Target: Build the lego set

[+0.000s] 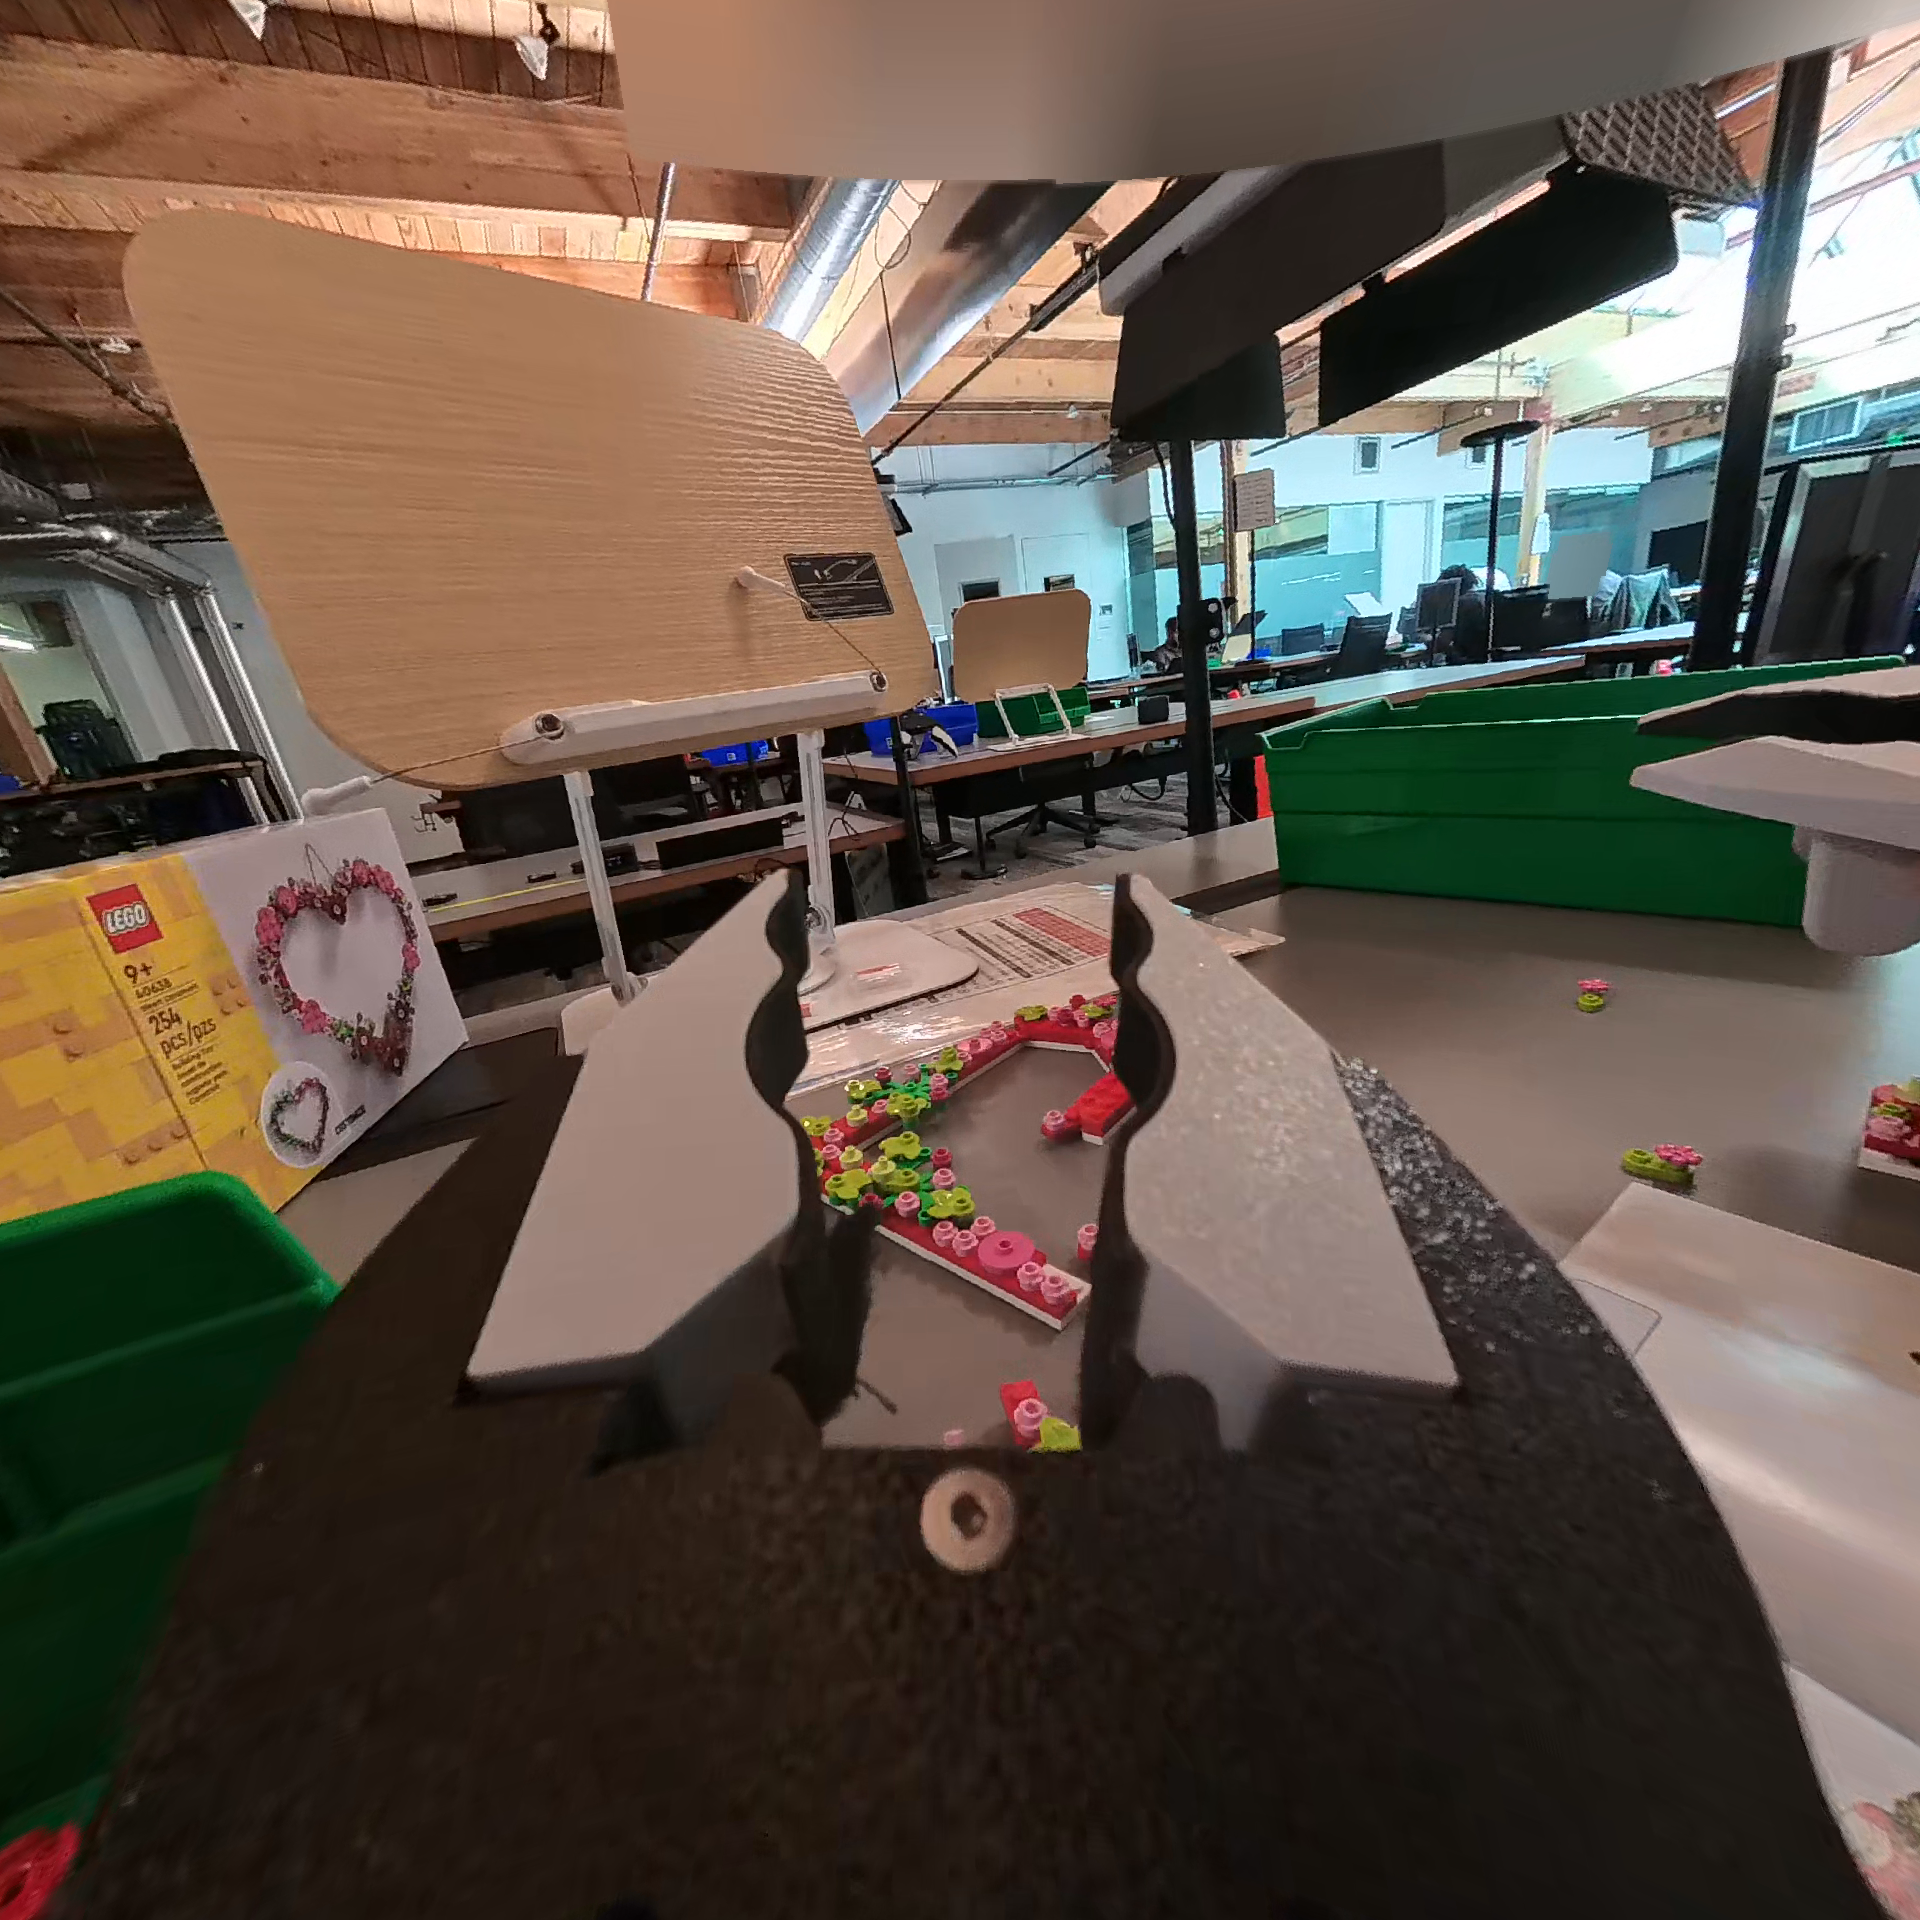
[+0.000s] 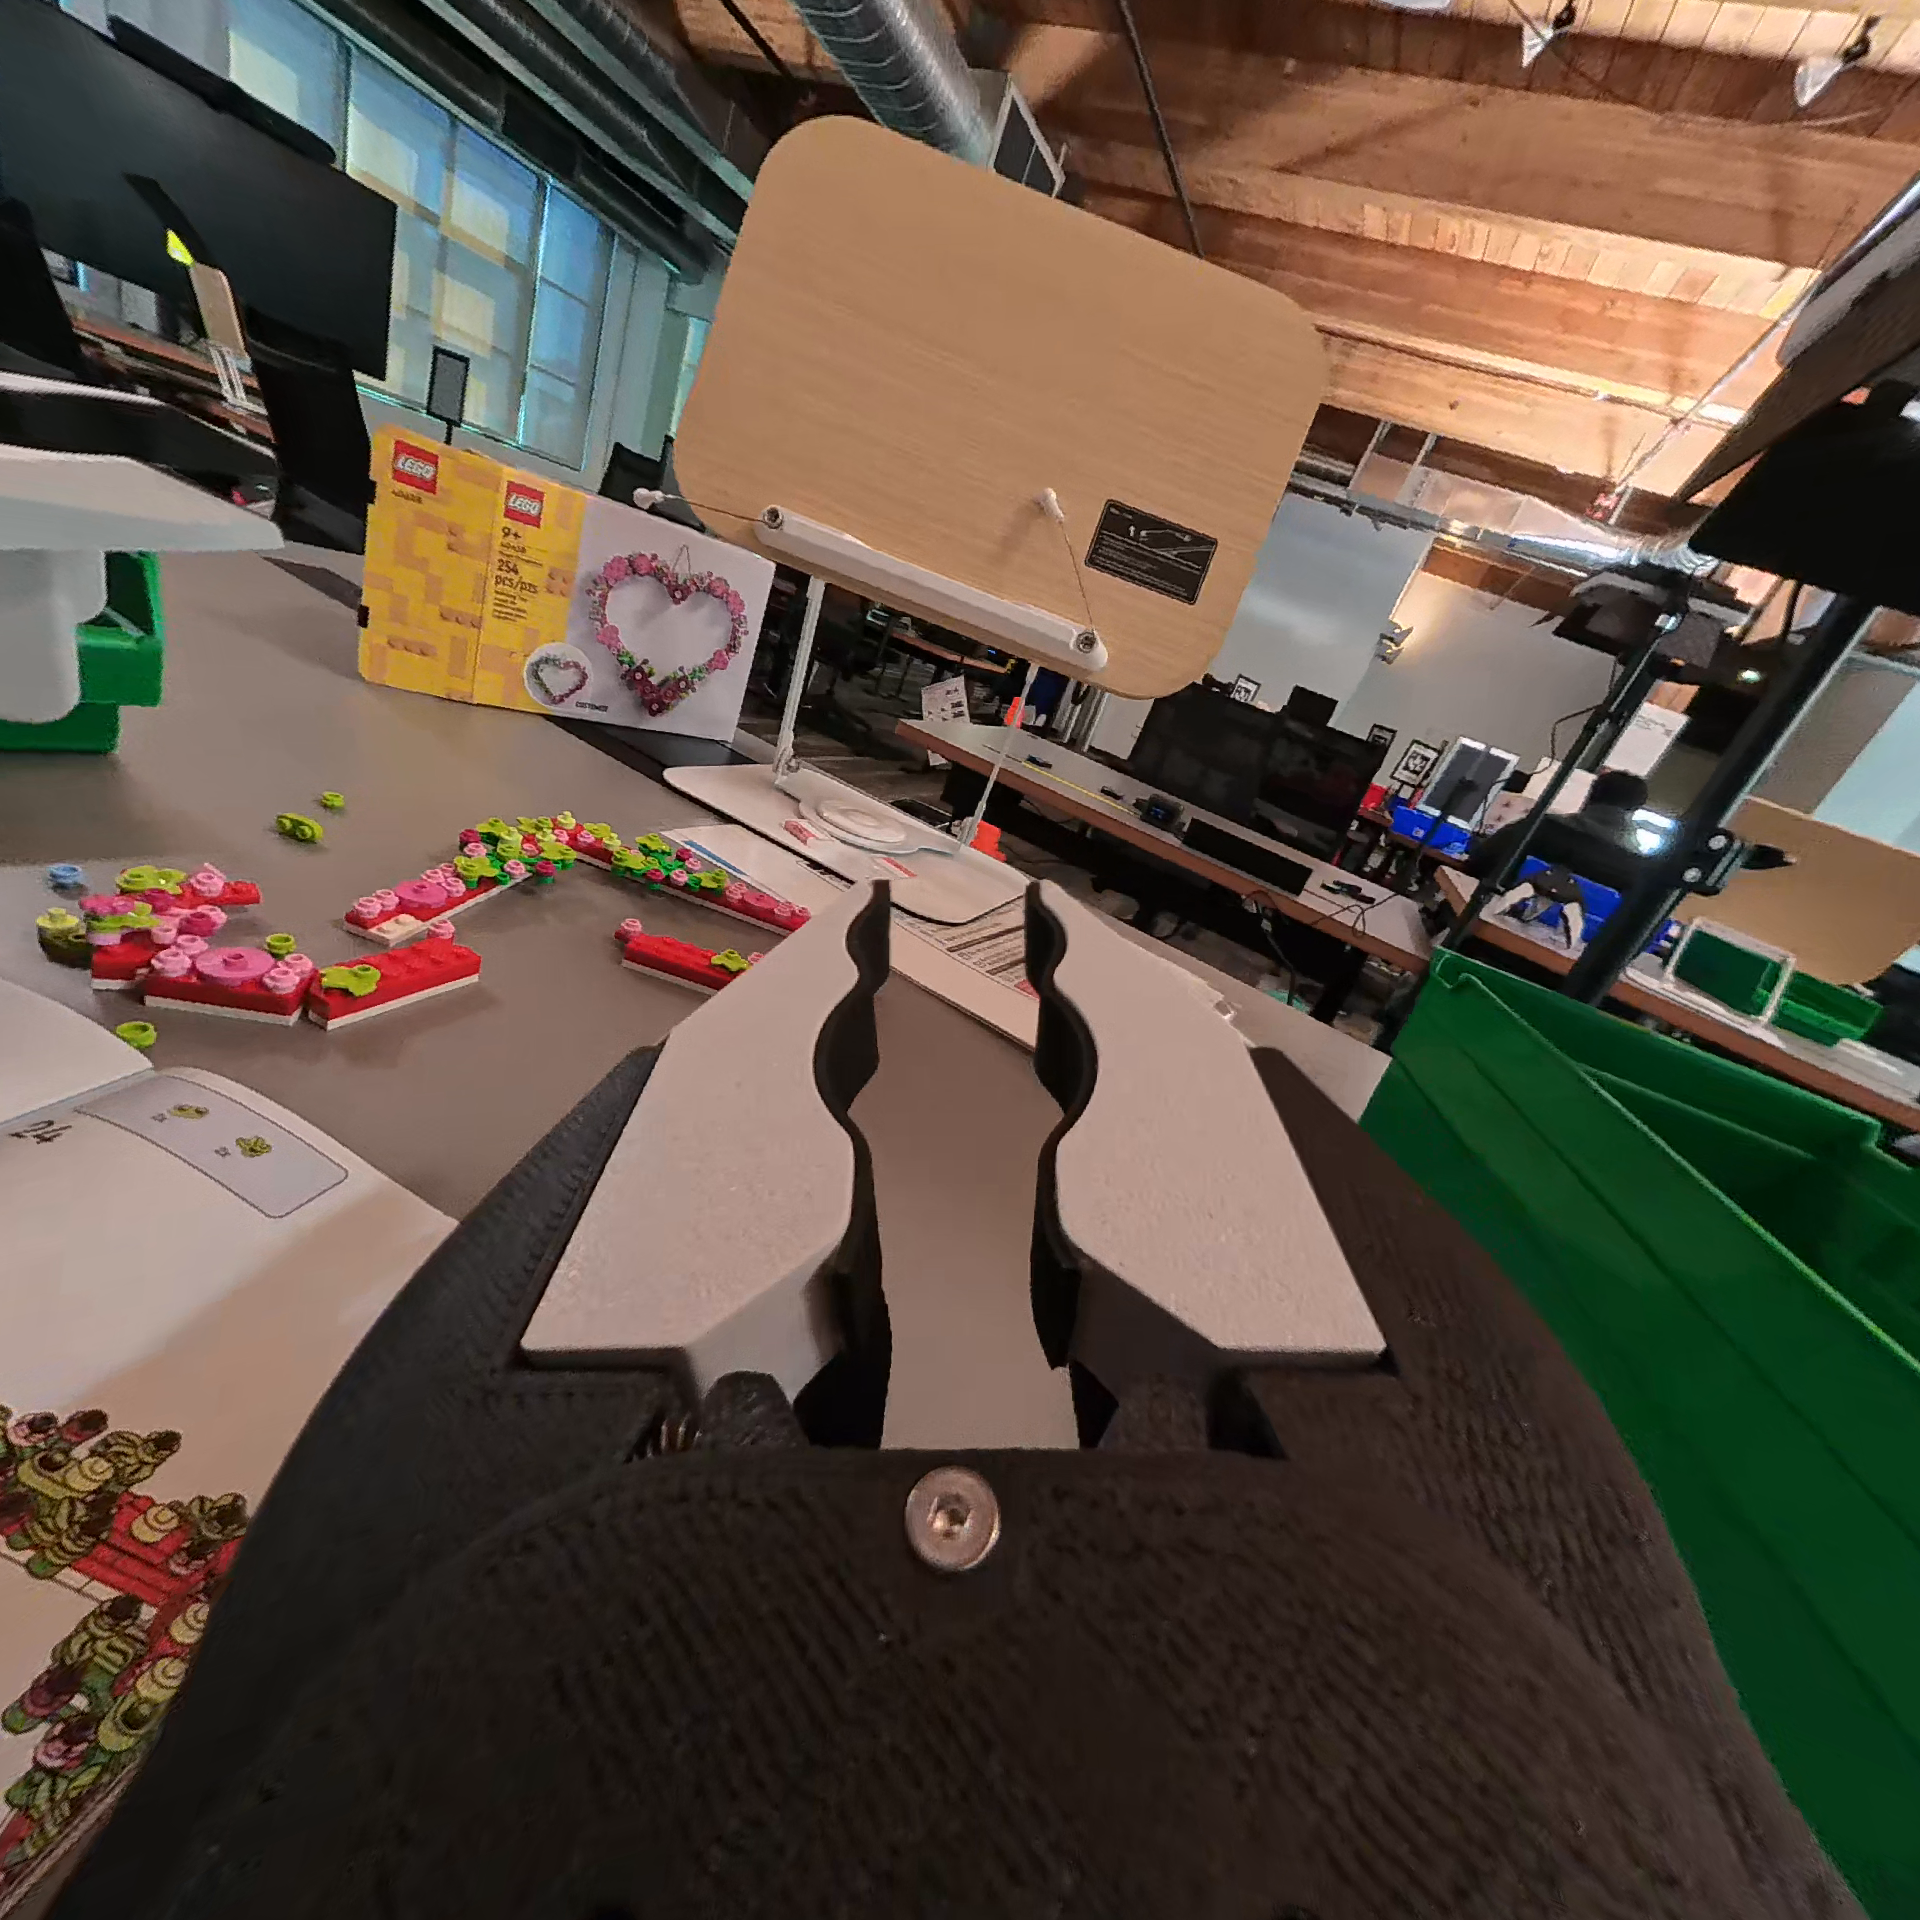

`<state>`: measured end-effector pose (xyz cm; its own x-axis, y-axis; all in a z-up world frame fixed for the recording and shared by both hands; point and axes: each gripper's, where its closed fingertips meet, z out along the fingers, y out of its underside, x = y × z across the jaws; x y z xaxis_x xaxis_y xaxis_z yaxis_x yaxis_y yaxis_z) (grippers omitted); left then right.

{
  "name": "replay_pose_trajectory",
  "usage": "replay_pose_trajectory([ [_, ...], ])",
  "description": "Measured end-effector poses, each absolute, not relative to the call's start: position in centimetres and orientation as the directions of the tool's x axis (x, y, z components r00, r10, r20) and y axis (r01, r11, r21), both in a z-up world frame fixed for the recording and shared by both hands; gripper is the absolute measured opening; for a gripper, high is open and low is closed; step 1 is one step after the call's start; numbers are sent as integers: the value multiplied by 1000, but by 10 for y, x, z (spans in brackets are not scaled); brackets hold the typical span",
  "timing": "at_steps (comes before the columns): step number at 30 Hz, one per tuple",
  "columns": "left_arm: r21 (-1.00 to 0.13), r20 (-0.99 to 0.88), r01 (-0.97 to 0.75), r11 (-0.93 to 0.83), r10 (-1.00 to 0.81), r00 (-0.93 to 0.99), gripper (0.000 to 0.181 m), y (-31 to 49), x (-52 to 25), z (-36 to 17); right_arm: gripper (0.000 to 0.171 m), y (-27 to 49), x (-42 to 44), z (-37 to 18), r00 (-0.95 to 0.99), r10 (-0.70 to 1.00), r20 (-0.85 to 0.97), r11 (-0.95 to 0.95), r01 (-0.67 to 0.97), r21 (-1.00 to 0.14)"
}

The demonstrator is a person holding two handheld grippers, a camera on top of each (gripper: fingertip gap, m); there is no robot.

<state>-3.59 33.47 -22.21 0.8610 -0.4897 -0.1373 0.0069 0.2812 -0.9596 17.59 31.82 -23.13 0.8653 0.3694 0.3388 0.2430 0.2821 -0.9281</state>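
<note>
Right hand-held gripper [image 2: 956, 935]: jaws apart, bare counter [image 2: 935, 1143] between and just ahead. Green bin [image 2: 1662, 1247] walls off right side. Book stand [image 2: 997, 416] and paper sheet block path farther ahead. Left: red brick pieces [image 2: 312, 966] scattered, booklet [image 2: 156, 1247] near.

Left hand-held gripper [image 1: 961, 1039]: heart frame [image 1: 935, 1174] directly ahead between fingers; green tub [image 1: 125, 1403] close left; open counter right.

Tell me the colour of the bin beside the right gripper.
Green; the bin shows best in the right wrist view.
</note>
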Motion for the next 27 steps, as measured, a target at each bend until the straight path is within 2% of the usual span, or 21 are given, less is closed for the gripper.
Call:
replay_pose_trajectory([
  [9,-952,-201,-55,301,-480,854,54,331,-27,-224,21,312,160,-230,843,455,286,285,166,-944],
  [23,-956,-206,-59,289,-512,834,52,340,-24,-228,19,327,159,-239,833,427,351,260,259,-930],
  [27,-958,-184,-36,283,-518,836,53,339,-27,-227,19,327,161,-239,844,425,327,247,239,-939],
])
